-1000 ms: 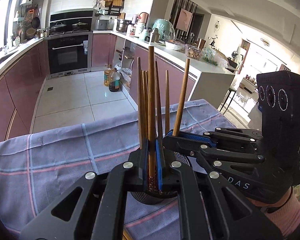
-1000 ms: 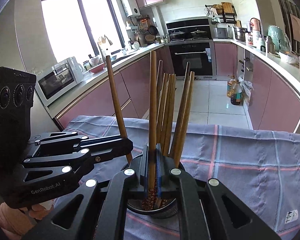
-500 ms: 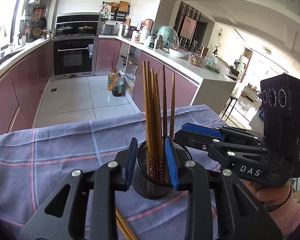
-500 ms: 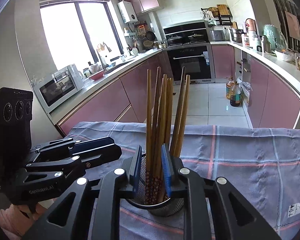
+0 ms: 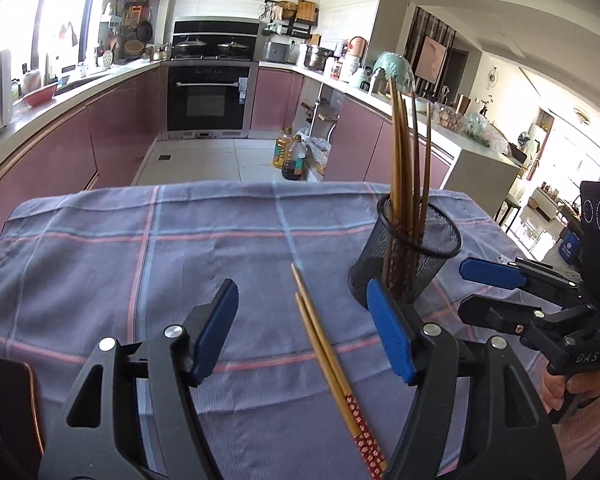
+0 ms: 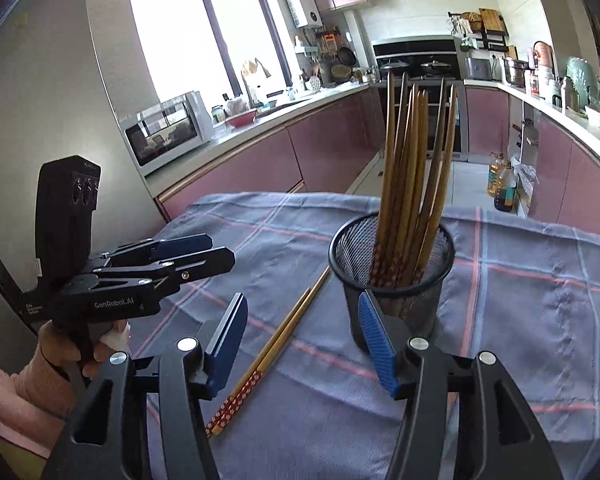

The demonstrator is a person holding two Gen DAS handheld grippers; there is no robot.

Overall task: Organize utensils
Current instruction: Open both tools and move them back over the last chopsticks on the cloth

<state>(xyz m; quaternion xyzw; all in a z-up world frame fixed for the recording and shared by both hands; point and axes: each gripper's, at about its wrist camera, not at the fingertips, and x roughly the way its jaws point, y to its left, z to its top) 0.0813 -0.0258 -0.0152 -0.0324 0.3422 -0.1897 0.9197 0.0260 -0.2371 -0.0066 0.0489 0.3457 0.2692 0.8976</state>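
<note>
On the table's blue plaid cloth (image 5: 100,264), two loose wooden chopsticks with red patterned ends (image 5: 328,364) lie just beside the black mesh cup (image 6: 392,276) of upright chopsticks (image 6: 416,168). Left claw (image 5: 304,332) and right claw (image 6: 304,340) both gape, empty. Judged next: clamp the pair, upend it, drop it in.

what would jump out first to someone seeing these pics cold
First, the black wire-mesh cup on the blue checked tablecloth, with a bundle of brown wooden chopsticks standing in it. Next, the loose pair of chopsticks with red patterned ends, flat on the cloth beside the cup. The left gripper and right gripper are both open and empty.
</note>
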